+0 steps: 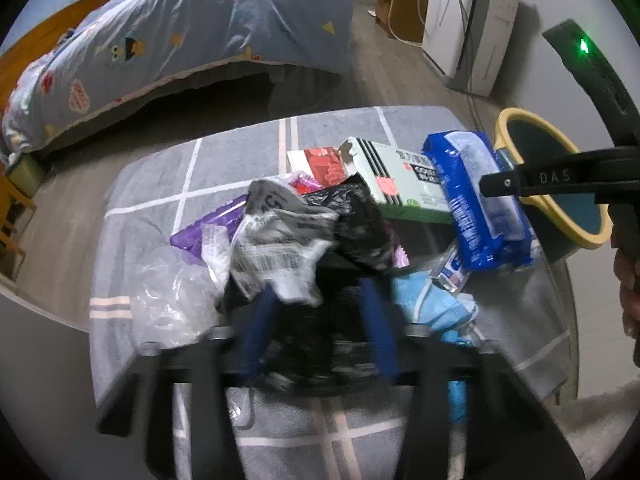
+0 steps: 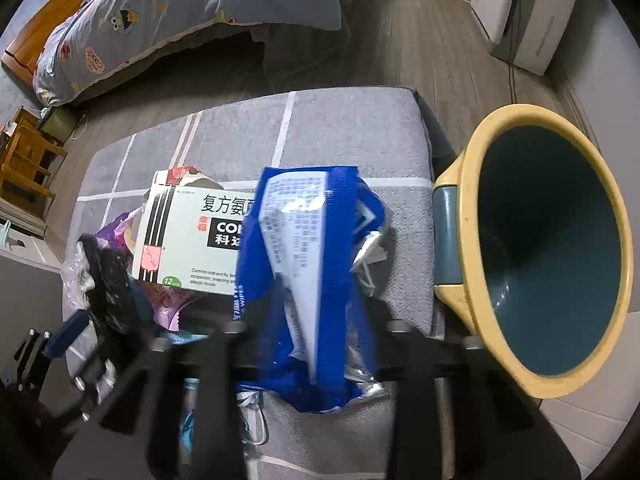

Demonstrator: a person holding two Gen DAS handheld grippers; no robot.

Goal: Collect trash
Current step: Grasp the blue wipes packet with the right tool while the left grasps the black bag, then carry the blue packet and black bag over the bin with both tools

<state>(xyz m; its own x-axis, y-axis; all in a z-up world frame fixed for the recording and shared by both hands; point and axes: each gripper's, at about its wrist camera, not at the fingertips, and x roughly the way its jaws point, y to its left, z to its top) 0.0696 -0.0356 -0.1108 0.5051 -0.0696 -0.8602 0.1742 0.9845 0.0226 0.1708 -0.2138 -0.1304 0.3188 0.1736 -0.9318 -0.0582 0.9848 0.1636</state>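
A pile of trash lies on a grey checked cloth (image 1: pixel 240 152). My left gripper (image 1: pixel 316 296) is shut on a crumpled black and white plastic bag (image 1: pixel 304 236) in the pile. My right gripper (image 2: pixel 316 300) is shut on a blue snack wrapper (image 2: pixel 308 264) and holds it above the cloth; the wrapper (image 1: pixel 476 200) also shows in the left wrist view, near the bin. A yellow-rimmed bin with a dark blue inside (image 2: pixel 552 248) stands just right of the wrapper. A white medicine box (image 2: pixel 188 236), a purple wrapper (image 1: pixel 208 228), clear plastic (image 1: pixel 168 300) and a light blue mask (image 1: pixel 436 300) lie in the pile.
A bed with a blue patterned duvet (image 1: pixel 192 36) stands behind the cloth. A white appliance with cables (image 1: pixel 468 20) stands at the back right on the wood floor. Wooden furniture (image 2: pixel 28 168) is at the far left.
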